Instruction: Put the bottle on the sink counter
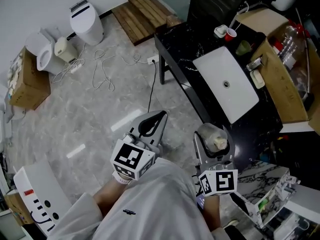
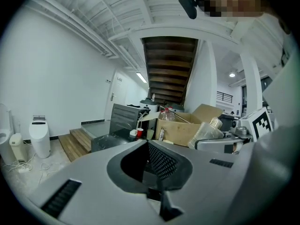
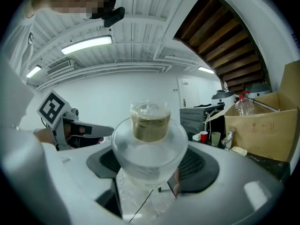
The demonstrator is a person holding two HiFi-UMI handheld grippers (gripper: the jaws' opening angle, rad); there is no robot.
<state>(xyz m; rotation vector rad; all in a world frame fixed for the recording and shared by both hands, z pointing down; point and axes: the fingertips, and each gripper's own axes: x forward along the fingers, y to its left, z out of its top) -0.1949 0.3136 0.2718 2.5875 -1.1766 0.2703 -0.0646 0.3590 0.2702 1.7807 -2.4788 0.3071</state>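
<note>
Nearest, the right hand-held gripper (image 3: 151,172) is clamped on a clear bottle (image 3: 150,139) with a yellowish cap, held in the air by the near end of the bench. To its left, the left hand-held gripper (image 2: 148,143) has its jaws together with nothing between them. Farther off, the black bench (image 1: 176,46) carries a white sink (image 1: 216,66). A red cup (image 1: 230,33) stands beyond the sink.

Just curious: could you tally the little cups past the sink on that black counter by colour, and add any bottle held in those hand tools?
red cup: 1
green cup: 1
small white cup or dish: 1
clear bottle, gripped in the right tool: 1
Total: 4
</note>
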